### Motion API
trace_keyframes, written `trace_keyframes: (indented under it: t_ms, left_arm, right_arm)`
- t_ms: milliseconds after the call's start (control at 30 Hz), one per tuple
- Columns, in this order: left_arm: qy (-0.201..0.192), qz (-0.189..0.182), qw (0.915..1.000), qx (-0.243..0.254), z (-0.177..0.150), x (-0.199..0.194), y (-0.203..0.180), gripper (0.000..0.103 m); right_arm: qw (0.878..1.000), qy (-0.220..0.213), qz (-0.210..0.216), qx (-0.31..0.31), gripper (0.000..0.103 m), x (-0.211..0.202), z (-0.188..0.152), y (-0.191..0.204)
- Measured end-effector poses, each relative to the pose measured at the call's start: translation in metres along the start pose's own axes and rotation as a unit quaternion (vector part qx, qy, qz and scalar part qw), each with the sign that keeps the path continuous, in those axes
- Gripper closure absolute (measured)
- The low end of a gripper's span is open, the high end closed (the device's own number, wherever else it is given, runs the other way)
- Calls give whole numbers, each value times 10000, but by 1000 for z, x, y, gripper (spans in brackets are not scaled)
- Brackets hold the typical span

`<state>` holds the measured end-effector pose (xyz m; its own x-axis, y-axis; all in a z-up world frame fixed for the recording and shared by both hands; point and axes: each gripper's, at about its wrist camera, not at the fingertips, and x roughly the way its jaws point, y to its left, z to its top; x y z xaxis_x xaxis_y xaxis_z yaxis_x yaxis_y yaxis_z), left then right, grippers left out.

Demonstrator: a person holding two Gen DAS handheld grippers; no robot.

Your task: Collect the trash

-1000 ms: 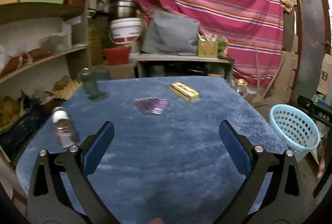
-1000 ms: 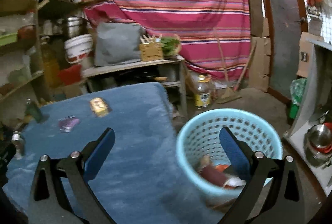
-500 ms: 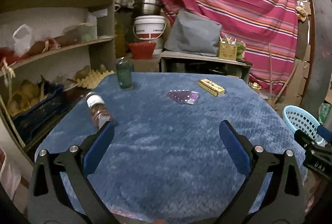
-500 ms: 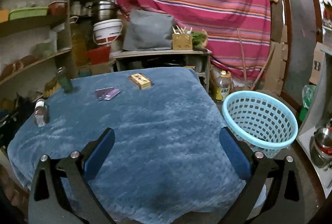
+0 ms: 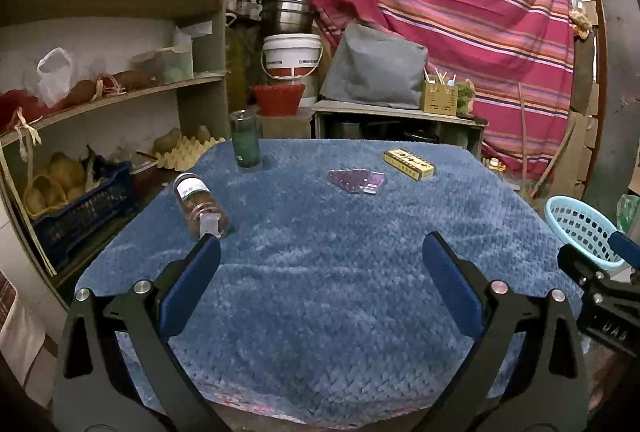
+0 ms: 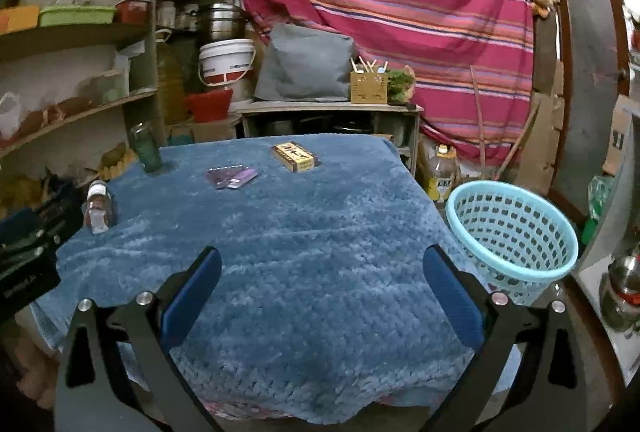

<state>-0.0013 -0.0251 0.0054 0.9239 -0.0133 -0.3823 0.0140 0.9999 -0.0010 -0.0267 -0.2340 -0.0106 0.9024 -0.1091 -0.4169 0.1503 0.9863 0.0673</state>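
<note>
I see the trash on the worktop (image 6: 304,272): a jar (image 5: 200,205) lying at the left edge, a green bottle (image 5: 245,141) upright at the far left corner, purple packets (image 5: 356,181) and a yellow box (image 5: 409,163) toward the far edge. The basket (image 6: 516,232) stands on the floor off the right edge. My left tongs (image 5: 320,272) and right tongs (image 6: 322,274) are both spread, empty, over the bare near half.

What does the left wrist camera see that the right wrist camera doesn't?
Only the left wrist view shows the egg tray beside the table and the right gripper's tip. Only the right wrist view shows the yellow oil bottle on the floor. Both show the green jar, fallen bottle, purple packets, yellow box and blue basket.
</note>
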Motion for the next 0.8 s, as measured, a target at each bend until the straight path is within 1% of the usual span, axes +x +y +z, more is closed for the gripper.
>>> trace_keyframes:
  t_ms: [100,367,700,800]
  left_arm:
    - [-33,11,10000,-7,0,-1,0,5]
    - [26,58,9999,97,-3,2,-2,5]
    - [15,98,9998,163,-3,3,-3,5]
    - [24,94,9998,160,-3,3,-4,5]
  right_arm:
    - [9999,-61,-59,67,4,-3,1,-1]
    - [9996,-199,-207,-82,5,-10,3,4]
    - [9994,-232,-190,-174,5,-9,1,8]
    - [9995,-235,-124,-140,5,-9,2,9]
